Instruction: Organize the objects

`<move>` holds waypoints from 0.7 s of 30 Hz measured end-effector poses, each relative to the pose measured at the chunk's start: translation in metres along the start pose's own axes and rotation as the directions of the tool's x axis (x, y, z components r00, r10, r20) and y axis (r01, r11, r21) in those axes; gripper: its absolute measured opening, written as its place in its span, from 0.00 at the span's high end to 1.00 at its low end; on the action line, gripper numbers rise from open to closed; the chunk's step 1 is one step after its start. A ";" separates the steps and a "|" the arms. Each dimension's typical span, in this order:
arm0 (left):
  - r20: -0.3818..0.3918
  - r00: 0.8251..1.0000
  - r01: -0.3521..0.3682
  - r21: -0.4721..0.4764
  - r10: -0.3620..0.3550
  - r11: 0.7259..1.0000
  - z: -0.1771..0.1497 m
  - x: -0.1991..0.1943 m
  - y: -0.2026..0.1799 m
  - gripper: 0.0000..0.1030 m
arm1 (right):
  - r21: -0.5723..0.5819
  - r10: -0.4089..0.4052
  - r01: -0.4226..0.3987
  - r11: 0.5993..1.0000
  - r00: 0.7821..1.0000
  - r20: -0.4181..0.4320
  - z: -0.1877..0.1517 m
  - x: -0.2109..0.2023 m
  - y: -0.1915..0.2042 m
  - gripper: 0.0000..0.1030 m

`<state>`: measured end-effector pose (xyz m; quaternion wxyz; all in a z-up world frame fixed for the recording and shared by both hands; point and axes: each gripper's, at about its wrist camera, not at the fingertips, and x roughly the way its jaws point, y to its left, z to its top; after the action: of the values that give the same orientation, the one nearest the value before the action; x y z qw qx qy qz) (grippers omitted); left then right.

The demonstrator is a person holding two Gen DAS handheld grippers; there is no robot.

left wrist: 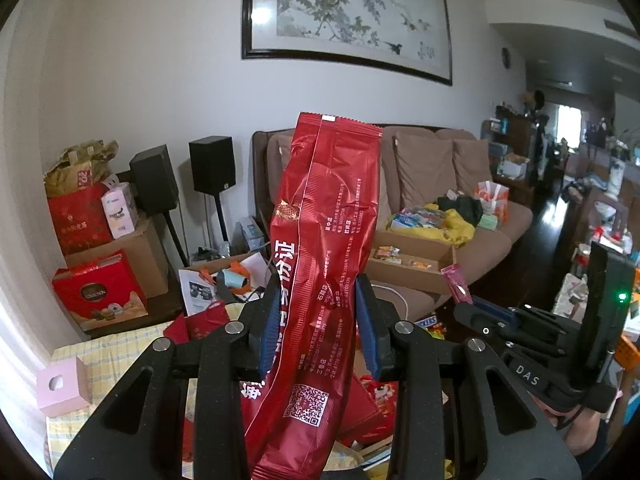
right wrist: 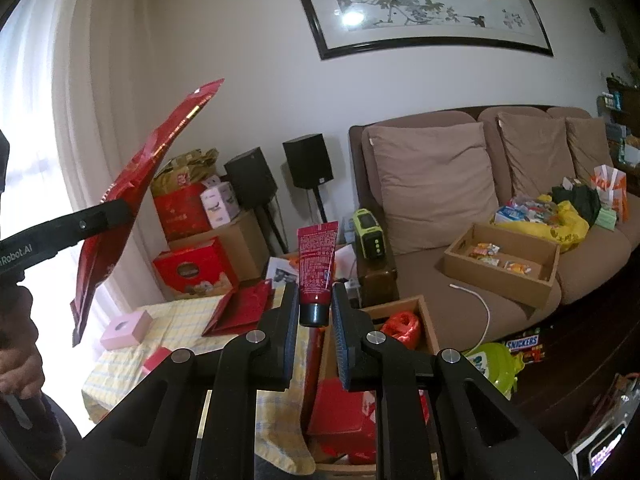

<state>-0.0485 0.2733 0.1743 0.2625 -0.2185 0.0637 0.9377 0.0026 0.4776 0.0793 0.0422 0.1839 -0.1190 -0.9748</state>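
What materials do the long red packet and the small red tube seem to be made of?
The red packet looks like thin glossy foil or plastic film: it shows creases, shiny glare and a crimped top seal. The red tube looks like soft plastic with a flat crimped end and a black cap.

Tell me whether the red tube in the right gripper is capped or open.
Capped. The red tube stands between the right gripper's fingers, black cap at the bottom, crimped end up.
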 end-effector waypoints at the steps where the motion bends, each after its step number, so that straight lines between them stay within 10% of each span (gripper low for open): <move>1: -0.002 1.000 0.003 0.000 -0.003 1.000 0.000 0.002 -0.002 0.69 | -0.001 -0.011 0.011 1.000 1.000 0.003 0.000 0.000 -0.001 0.85; 21: -0.049 0.998 0.045 -0.006 -0.045 0.999 -0.002 0.039 -0.022 0.68 | 0.031 -0.049 0.050 0.998 0.998 -0.028 -0.004 0.021 -0.019 0.85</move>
<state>-0.0659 0.3098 0.1549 0.2814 -0.2438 0.0627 0.9260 -0.0161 0.4919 0.0634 0.0168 0.2009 -0.1294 -0.9709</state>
